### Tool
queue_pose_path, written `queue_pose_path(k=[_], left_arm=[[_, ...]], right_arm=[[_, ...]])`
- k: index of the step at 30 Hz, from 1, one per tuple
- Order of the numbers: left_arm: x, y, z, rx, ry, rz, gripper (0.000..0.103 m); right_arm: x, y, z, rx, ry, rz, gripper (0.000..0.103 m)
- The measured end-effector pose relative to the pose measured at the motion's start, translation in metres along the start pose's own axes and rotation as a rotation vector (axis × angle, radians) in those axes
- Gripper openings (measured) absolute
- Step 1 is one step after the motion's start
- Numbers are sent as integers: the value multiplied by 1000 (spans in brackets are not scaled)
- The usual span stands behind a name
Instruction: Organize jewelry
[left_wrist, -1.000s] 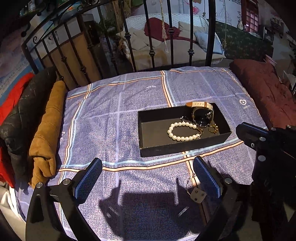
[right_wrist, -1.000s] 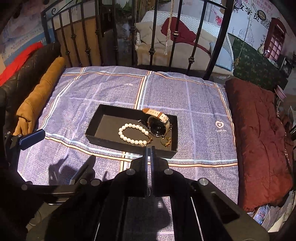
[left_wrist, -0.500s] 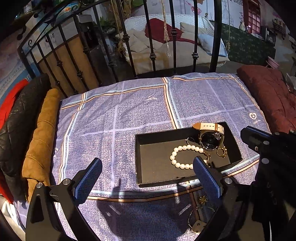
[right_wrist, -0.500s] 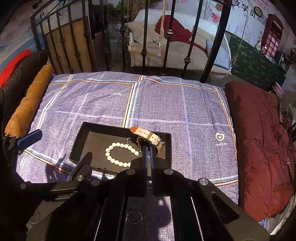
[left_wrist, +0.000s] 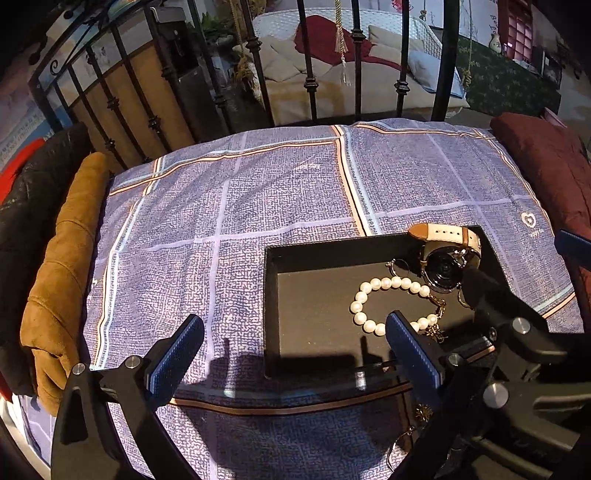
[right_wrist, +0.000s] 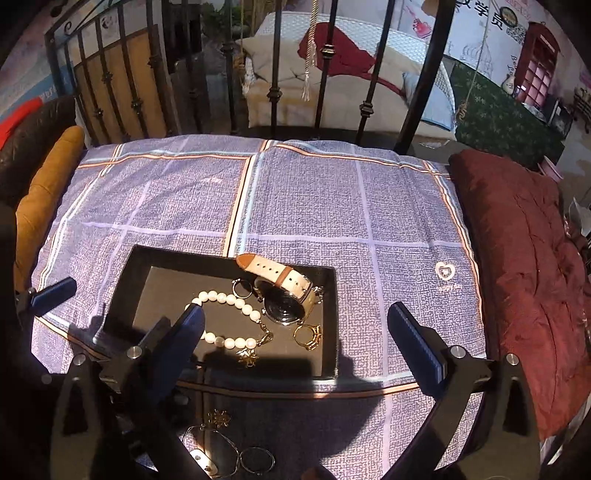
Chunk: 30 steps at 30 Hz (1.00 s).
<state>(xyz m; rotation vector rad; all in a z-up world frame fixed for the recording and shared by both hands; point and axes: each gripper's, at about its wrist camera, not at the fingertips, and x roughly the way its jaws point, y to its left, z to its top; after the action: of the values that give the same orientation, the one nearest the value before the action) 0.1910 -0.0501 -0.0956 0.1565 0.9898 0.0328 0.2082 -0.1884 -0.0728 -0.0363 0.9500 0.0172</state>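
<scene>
The right gripper (right_wrist: 295, 332) hangs with its jaws spread wide and nothing between them, over the near right part of the black tray (right_wrist: 122, 288). The left gripper (left_wrist: 291, 347) is likewise spread apart and empty, its right finger (left_wrist: 410, 347) over the tray's near edge.

Inside the tray lie a pearl bracelet (right_wrist: 225, 317), a watch (right_wrist: 284, 291) with a pale strap leaning against the far wall, a dark ring (right_wrist: 242, 288) beside the pearls, a gold ring (right_wrist: 308, 334) just in front of the watch, and a small gold flower-shaped piece (right_wrist: 248, 356) near the front wall.

The tray rests on a blue checked bedspread (right_wrist: 332, 206). In front of it, on the cloth, lie another gold flower piece (right_wrist: 218, 417), a thin chain with a tag (right_wrist: 207, 458) and a plain ring (right_wrist: 256, 459). A dark red cushion (right_wrist: 517, 258) sits to the right, a brown cushion (right_wrist: 40, 199) to the left.
</scene>
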Motion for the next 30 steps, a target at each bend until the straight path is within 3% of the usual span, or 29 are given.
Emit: queue_pose_path(k=[6,10,16,19,23,27,30], left_arm=[[-17,4,3,3,-29,12,97],[-43,12,-1,0,-57,16,97],[-82,33,-48,7,-67,-5,97],[-82,41,-80,0,-19,-9,97],[-72,48,-109,-17,51,10,97],[-70,57,-118,-36,62,28,97],[-73,61,-116,-41,52,32,97]], right_arm=[[-18,-2,4,9,-32,-4,98],[-54,-8,4,20,-83,-11,98],[-110,-29,-38,33,-150,4,97],[-104,-32,-77,56,-76,83,97],[-76,-9,-116,7,46,85,97],[-63,18,-132,-63,67,101,96],[-47,23,-131,-40,107,150,84]])
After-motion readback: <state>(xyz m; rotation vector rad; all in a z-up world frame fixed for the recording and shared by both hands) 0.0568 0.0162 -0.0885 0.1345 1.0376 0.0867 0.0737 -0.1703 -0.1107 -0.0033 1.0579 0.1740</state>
